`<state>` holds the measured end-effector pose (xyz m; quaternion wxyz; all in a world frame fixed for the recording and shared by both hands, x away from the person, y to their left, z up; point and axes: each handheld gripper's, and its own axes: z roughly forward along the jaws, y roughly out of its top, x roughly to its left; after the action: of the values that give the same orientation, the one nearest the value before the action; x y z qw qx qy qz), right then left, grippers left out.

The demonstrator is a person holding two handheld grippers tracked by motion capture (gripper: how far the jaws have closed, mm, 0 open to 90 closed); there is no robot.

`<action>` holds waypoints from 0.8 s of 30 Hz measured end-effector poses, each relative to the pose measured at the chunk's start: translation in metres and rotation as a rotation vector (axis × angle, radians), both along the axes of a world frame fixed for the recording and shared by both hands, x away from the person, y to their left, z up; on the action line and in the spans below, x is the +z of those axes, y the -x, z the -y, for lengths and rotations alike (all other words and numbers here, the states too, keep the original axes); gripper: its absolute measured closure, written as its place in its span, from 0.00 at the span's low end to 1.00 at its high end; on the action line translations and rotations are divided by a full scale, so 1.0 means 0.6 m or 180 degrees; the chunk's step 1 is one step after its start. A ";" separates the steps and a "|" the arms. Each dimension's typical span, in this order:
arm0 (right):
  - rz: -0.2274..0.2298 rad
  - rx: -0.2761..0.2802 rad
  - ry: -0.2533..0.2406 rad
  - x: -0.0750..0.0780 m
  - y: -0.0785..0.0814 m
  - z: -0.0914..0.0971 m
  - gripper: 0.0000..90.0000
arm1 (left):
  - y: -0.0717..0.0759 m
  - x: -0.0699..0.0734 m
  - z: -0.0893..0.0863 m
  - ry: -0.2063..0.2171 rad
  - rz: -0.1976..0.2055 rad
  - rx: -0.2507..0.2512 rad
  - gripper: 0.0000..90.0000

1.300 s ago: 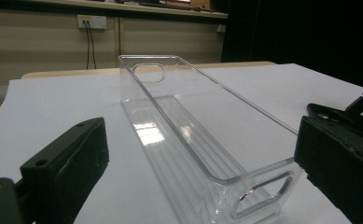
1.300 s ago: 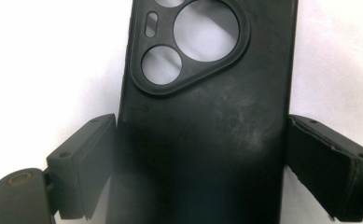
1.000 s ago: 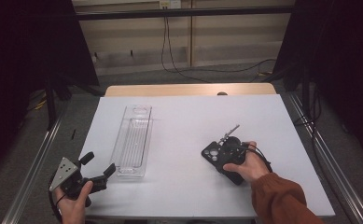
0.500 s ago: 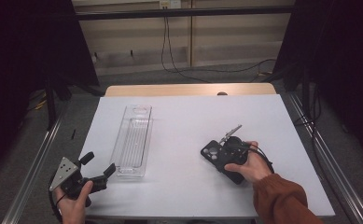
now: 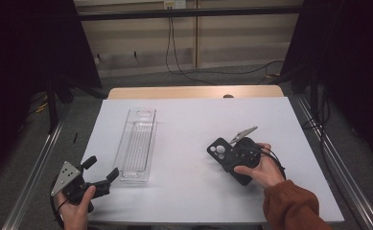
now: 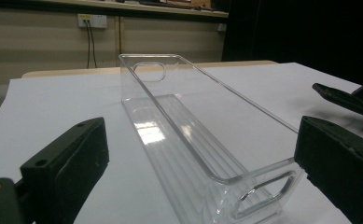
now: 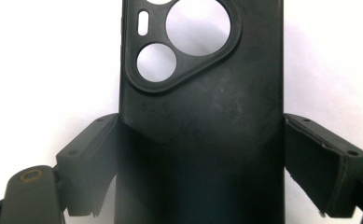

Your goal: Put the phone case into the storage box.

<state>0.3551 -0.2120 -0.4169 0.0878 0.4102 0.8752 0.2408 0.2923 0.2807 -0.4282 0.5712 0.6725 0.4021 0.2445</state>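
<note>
— While we look down from up high, what is the biggest thing?
— It is the wide white table point(image 5: 189, 120). On it lies the long clear plastic tray point(image 5: 137, 143), and I will tell every place from that tray.
— What comes next?
— Off to the tray's right, well apart, lies the flat black phone case with round camera holes point(image 5: 224, 154). It rests flat on the table.
— And the grippers?
— The right gripper point(image 7: 200, 163) sits at the case's near end. Its jaws press on both long sides of the case, pinching it. The left gripper point(image 5: 100, 170) is just beside the tray's near end, at its left. Its jaws are spread wide, with the tray's end between them, not touching.
</note>
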 end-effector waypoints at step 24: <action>0.0604 -0.0076 -0.0589 0.011 0.021 0.028 0.16 | 0.000 0.001 0.003 0.0000 -0.0007 -0.0023 0.03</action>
<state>0.3424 -0.2289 -0.4104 0.1348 0.4023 0.8321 0.3571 0.2925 0.2789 -0.4273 0.5716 0.6742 0.4004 0.2418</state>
